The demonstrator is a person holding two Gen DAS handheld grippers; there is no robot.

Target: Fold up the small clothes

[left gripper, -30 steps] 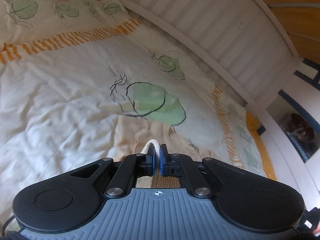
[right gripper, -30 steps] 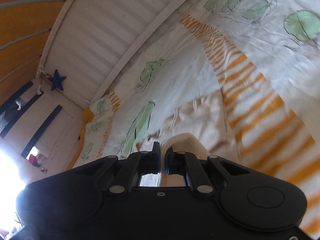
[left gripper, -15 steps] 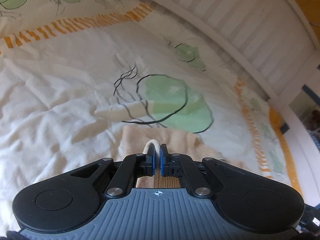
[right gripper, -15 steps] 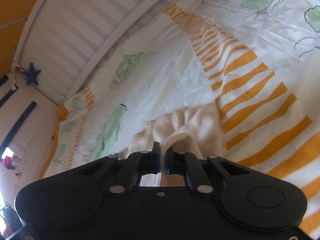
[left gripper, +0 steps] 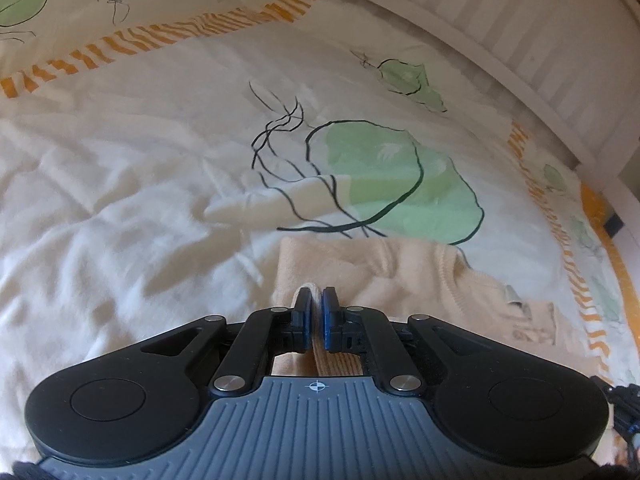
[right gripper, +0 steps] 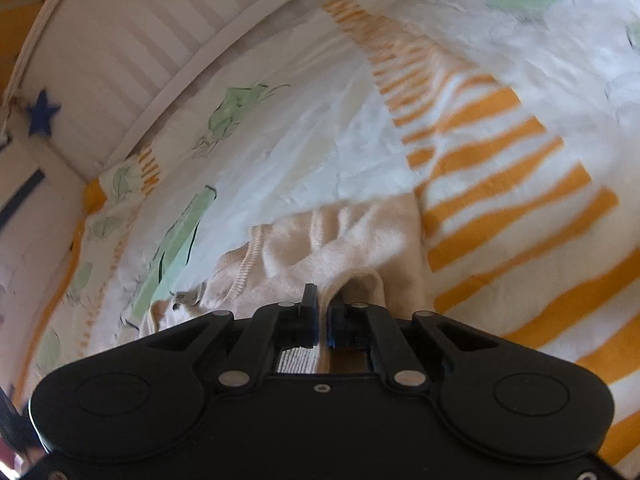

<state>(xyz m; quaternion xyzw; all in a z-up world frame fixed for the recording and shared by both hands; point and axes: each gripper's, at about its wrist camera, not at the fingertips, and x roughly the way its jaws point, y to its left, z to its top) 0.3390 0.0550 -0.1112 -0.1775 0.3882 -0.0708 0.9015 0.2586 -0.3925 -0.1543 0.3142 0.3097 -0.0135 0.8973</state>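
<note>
Left gripper (left gripper: pixel 317 300) clamps sweater (left gripper: pixel 400 272) hem | right gripper (right gripper: pixel 322 308) clamps hem | bedspread (left gripper: pixel 140 200) bare beyond

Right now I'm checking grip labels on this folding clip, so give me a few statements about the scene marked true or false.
1. The left gripper is shut on a ribbed edge of the cream garment. True.
2. The right gripper is wide open and empty. False: it is shut on a hem of the garment.
3. The garment lies on a bedspread printed with green leaves and orange stripes. True.
4. A red star hangs beside the white slatted rail. False: the star is blue.
</note>
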